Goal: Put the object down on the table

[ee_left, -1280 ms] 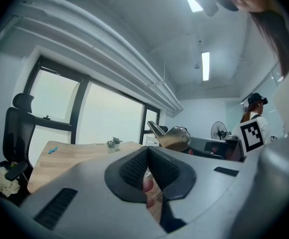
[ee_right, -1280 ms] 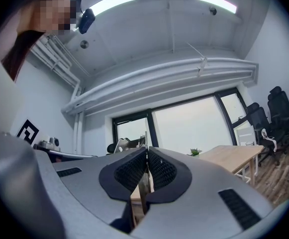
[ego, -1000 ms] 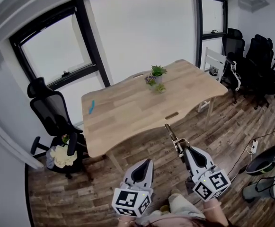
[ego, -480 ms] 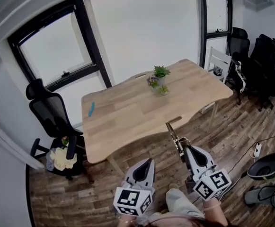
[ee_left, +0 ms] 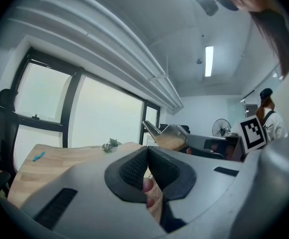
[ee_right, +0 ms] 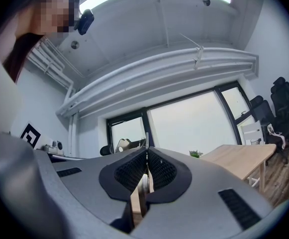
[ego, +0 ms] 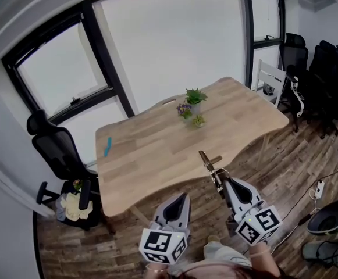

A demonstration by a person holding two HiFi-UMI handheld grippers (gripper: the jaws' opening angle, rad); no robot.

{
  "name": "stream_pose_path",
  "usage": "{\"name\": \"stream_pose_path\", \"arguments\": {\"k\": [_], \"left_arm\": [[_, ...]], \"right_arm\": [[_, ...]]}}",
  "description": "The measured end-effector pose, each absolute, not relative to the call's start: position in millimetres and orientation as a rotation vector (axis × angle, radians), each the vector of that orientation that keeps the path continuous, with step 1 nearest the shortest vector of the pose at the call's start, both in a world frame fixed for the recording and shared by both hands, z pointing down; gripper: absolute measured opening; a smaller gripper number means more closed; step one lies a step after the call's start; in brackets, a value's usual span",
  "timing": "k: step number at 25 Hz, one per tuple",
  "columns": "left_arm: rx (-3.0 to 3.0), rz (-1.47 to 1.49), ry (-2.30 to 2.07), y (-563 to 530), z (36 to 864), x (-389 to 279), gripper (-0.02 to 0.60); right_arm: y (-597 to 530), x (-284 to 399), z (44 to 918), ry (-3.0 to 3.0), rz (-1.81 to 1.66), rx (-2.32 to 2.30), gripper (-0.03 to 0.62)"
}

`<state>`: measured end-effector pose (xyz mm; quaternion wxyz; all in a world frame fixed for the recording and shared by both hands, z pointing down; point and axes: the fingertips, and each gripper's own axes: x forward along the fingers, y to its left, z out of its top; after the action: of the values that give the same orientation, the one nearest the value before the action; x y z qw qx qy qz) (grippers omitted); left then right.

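My right gripper (ego: 222,183) is shut on a slim tool (ego: 206,161) of metal and wood that sticks forward over the near edge of the light wooden table (ego: 151,156). In the right gripper view the right gripper (ee_right: 146,152) pinches the tool's thin blade (ee_right: 146,139) between its pads. The left gripper view shows the tool (ee_left: 165,134) in the air to the right. My left gripper (ego: 179,199) hangs lower left over the floor. The left gripper (ee_left: 147,151) is shut, with nothing between its pads.
Small potted plants (ego: 191,102) stand at the table's far middle and a blue object (ego: 107,145) lies near its left edge. A black office chair (ego: 58,150) stands left of the table, more chairs (ego: 317,74) at the right wall. A white chair (ego: 273,77) stands by the table's right end.
The table has come closer and lower in the head view. Both grippers keep their places in the view, and the right one still holds the tool.
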<state>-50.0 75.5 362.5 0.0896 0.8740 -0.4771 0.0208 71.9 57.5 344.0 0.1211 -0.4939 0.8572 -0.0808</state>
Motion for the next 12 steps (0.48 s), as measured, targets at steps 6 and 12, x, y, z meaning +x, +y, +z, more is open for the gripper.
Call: {"name": "stream_pose_path", "arguments": {"k": [6,12], "left_arm": [[2.583,0.088,-1.441,31,368,-32,0.003],[2.569,0.078,-1.466,-9,367,-11,0.002]], "right_arm": [[11,84,344,2.530,-0.227,-1.417,0.009],[-30,98,340,2.564,-0.205,-1.361,0.009]]}}
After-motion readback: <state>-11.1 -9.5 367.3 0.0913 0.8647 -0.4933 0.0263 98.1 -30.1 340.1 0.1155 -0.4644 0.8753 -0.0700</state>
